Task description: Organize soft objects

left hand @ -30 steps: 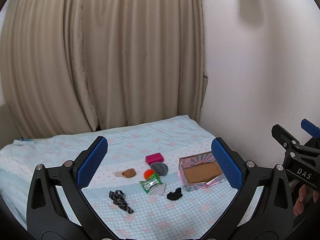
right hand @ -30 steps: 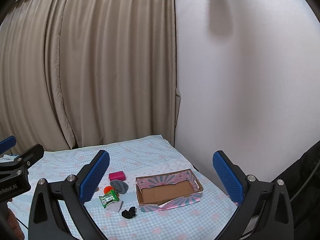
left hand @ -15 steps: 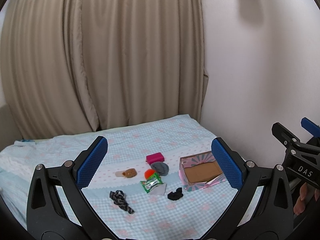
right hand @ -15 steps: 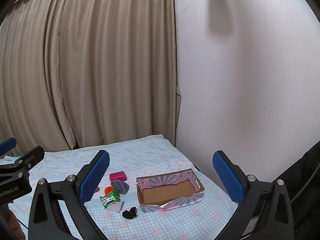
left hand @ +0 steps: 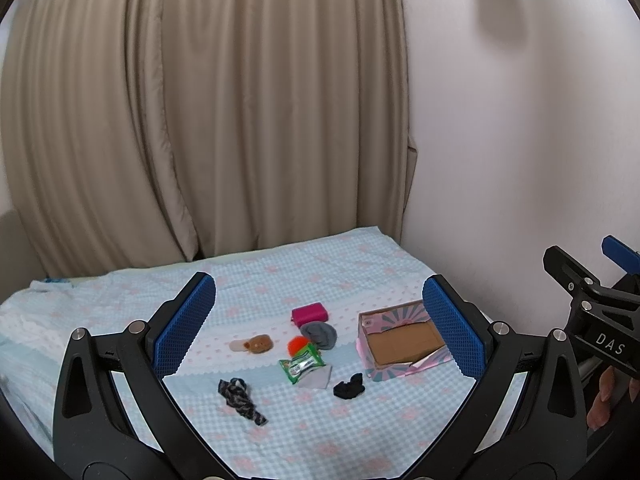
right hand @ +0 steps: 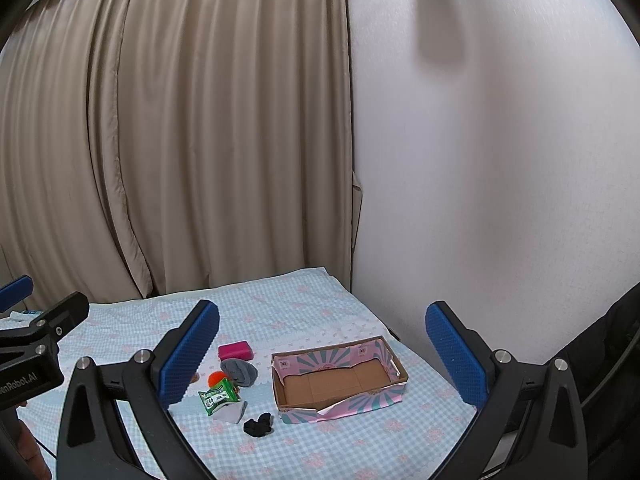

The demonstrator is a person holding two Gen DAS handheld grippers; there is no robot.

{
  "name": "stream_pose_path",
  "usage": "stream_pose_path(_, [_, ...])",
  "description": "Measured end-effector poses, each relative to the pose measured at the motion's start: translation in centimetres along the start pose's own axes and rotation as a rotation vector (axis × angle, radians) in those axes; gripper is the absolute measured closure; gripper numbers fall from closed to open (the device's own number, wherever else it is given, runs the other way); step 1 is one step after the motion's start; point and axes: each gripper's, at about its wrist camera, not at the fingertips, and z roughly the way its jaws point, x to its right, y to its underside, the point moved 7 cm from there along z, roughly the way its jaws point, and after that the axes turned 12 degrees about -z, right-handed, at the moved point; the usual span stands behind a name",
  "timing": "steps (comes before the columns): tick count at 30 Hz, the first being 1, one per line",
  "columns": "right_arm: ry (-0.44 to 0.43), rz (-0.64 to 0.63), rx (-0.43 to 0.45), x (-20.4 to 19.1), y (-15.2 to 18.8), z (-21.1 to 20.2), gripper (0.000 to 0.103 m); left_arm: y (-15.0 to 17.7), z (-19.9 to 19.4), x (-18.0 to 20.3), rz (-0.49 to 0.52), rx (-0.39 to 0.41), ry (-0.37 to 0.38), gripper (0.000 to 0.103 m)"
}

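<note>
Both tongs held above the bed (left hand: 360,264), left tongs (left hand: 320,328) and right tongs (right hand: 322,356) spread apart, gripping nothing. Soft items lie loose on bed: pink pouch (left hand: 309,314), grey cloth (left hand: 320,334), black scrunchie (left hand: 349,387), patterned cloth (left hand: 240,394). Box (right hand: 340,380) sits right of them.

Bare bedspread (right hand: 320,452) lies open before the cardboard box (right hand: 338,384); wall (right hand: 500,200) and curtain (right hand: 200,140) close the far sides.

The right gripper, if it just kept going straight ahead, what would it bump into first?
Probably the cardboard box on the bed. The right gripper, jaws open and empty, is aimed toward its far wall. Nothing shows in between, though depth is hard to judge.
</note>
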Motion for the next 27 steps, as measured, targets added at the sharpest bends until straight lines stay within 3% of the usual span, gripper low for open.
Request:
stream_pose_path(5, [-0.03, -0.019, -0.035, -0.2, 0.1, 0.6, 0.0, 0.3, 0.2, -0.8, -0.027, -0.017, -0.039, 0.0])
stream_pose_path(11, [-0.062, -0.047, -0.074, -3.2, 2.2, 2.6, 0.0, 2.8, 1.8, -5.9, -0.041, -0.054, -0.091, 0.0])
stream_pose_path(22, [-0.124, -0.029, -0.213, -15.4, 8.1, 9.0, 0.0, 9.3, 9.5, -18.0, 0.008, -0.262, -0.081, 0.0])
stream_pose_path(27, [-0.128, -0.017, -0.273, -20.1, 10.9, 13.0, 0.0, 13.0, 15.5, -22.1, 0.021, -0.364, -0.053, 0.0])
